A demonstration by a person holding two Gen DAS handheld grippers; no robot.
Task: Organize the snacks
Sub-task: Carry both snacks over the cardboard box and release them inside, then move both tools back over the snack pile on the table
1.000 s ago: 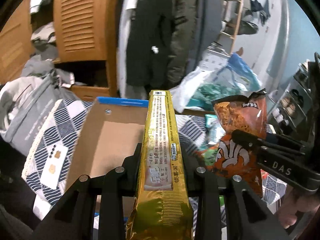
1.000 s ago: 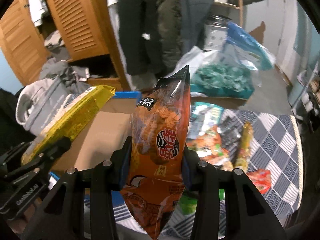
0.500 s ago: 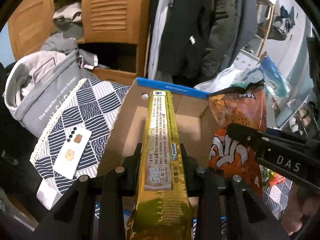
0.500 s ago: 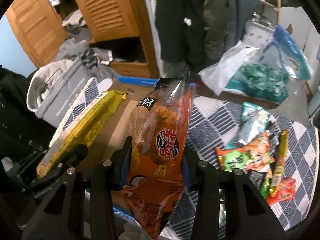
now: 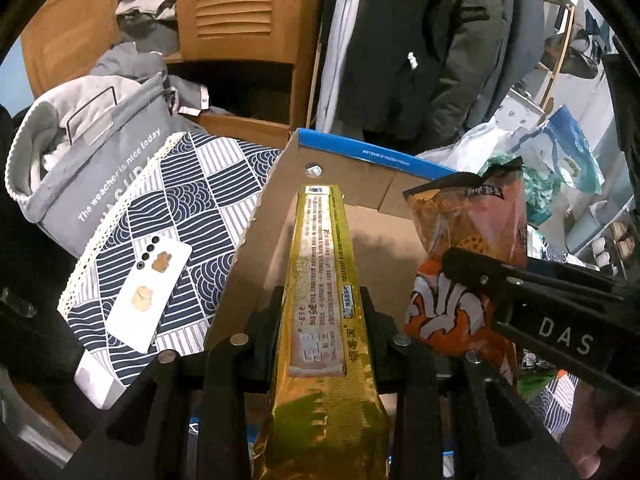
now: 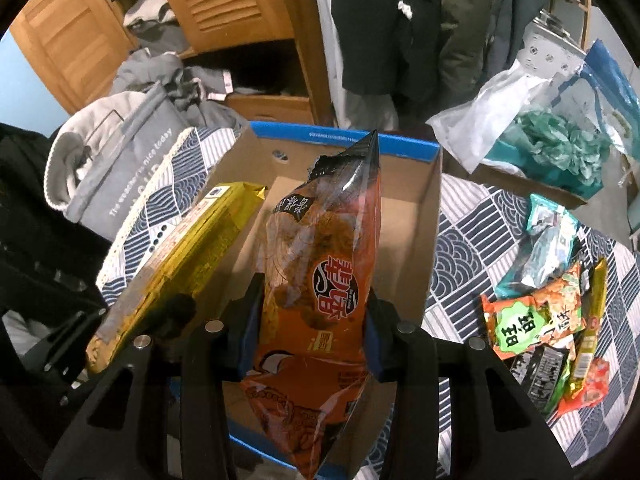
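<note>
Gleaming gold packet and crinkly orange bag over cardboard box.

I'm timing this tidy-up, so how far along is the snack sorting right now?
Nothing looks stowed yet: the cardboard box shows only bare floor. In hand: the left gripper is shut on the gold packet, and the right gripper is shut on the orange bag, both held over the box. Left: a pile of snacks on the patterned cloth.
</note>
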